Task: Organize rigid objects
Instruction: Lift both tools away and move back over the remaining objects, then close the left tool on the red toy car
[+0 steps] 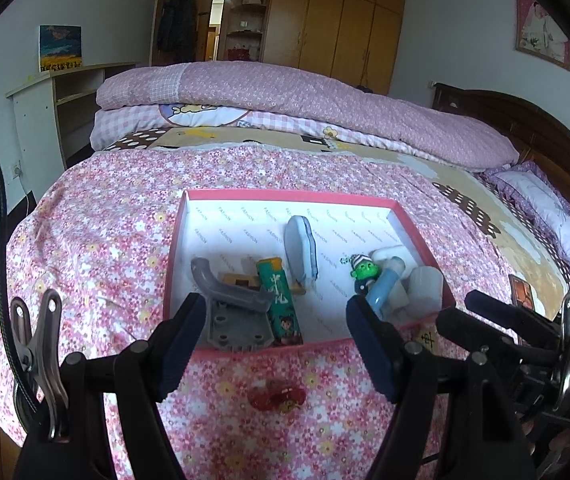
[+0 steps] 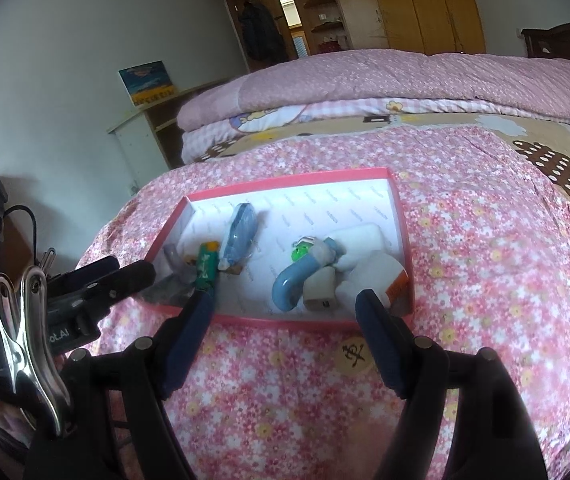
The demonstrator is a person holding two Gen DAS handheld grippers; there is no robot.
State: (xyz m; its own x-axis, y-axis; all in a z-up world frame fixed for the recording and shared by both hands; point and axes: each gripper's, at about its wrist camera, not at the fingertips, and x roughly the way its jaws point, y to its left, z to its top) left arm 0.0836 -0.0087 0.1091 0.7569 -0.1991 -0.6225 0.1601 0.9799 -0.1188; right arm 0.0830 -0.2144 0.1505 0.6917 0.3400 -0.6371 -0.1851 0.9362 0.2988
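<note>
Left gripper (image 1: 275,342): jaws wide apart, empty, above red toy car (image 1: 277,398)
Right gripper (image 2: 285,338): jaws spread, empty, near round wooden piece (image 2: 355,354)
Pink-rimmed box (image 1: 285,195): on floral bedspread (image 1: 97,240), holding small objects

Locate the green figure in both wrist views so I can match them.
Left wrist: the green figure lies right of centre in the box, beside the blue tube.
Right wrist: it sits mid-frame, left of the tube's upper end.
Shared landmark: the box's pink rim.
</note>
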